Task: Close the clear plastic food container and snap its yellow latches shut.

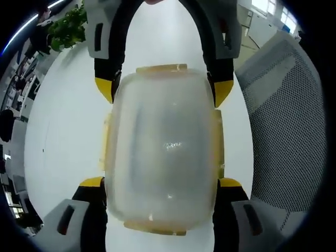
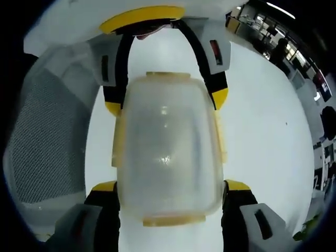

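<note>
Bottom centre of left gripper view: left gripper (image 1: 163, 185), yellow-tipped jaws spread wide, flanking the near end of the clear container (image 1: 164, 149), contact unclear. Lid on; yellow latches (image 1: 219, 139) along its sides. Container on white table (image 1: 63, 131), mid-frame. Right gripper (image 1: 164, 86) enters from top, jaws wide around far end. Mesh chair (image 1: 283, 136) at right, plant (image 1: 68, 26) upper left.

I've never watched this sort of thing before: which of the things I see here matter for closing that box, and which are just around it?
Part of the job:
- clear container
- its yellow latches
- left gripper
- right gripper

Just around:
- white table
- mesh chair
- green plant
</note>
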Tool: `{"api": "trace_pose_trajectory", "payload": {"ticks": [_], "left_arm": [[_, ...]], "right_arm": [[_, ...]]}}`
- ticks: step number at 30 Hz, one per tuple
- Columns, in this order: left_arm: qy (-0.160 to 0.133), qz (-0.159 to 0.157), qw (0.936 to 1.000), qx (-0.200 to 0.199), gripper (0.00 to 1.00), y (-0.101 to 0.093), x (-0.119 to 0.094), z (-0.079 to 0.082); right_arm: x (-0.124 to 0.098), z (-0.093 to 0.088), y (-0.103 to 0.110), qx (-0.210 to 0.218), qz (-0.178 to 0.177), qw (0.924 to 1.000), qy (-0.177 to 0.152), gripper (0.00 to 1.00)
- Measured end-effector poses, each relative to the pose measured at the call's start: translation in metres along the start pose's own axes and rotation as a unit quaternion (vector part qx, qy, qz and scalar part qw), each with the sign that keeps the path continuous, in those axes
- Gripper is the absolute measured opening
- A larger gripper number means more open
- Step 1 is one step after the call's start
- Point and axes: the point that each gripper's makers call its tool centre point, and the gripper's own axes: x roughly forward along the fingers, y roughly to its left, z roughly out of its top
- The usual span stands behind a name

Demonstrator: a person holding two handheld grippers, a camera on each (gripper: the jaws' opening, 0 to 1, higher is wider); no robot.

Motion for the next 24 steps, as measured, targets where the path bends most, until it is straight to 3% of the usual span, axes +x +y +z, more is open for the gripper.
{"api": "trace_pose_trajectory", "payload": {"ticks": [24], "left_arm": [[0.01,-0.002,0.9999,0.003,0.83,0.002,-0.013,-0.051]], "right_arm": [[0.019,0.049,0.0,0.003,0.001,1.0,0.004,0.8]]}}
